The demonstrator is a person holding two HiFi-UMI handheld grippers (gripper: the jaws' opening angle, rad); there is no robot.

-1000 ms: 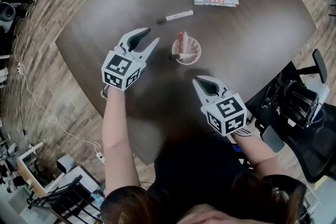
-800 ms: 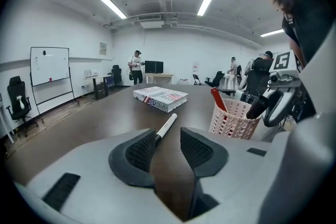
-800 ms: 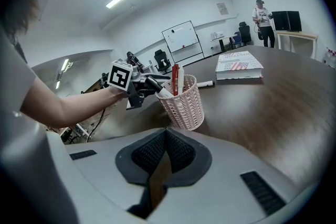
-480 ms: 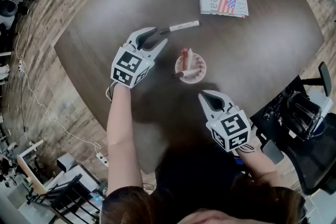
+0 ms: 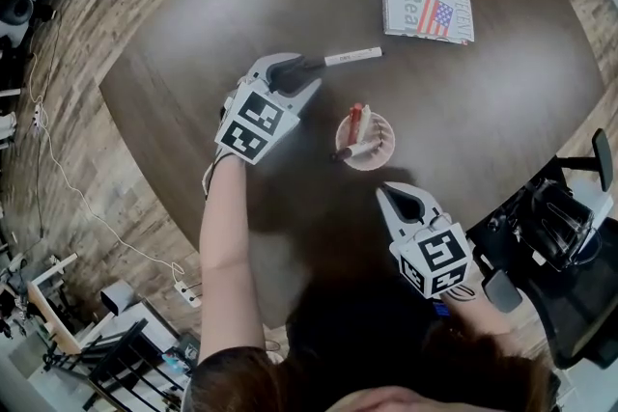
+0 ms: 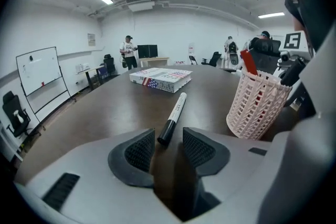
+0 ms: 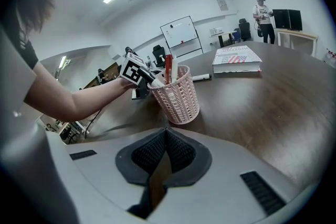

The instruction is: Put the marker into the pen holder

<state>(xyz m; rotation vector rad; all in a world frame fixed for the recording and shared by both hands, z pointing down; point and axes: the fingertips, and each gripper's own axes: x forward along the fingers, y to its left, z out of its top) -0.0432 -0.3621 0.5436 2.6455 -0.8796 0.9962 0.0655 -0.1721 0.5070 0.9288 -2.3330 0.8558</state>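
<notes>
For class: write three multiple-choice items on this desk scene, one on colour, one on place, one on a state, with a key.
1. What colour is the pen holder?
A. Blue
B. Pink
C. Green
2. Where does the marker lie?
A. On the table, cap between the left tongs' jaws
B. Inside the pen holder
C. Held up in the air
3. How do the right tongs stand?
A. Open around the marker
B. Shut on the pen holder
C. Shut, empty
Key: 1 B, its lattice wall is pink. 2 A, those jaws, which have just been opening, flank the cap without pressing it. 3 C, the pads meet with nothing between.
</notes>
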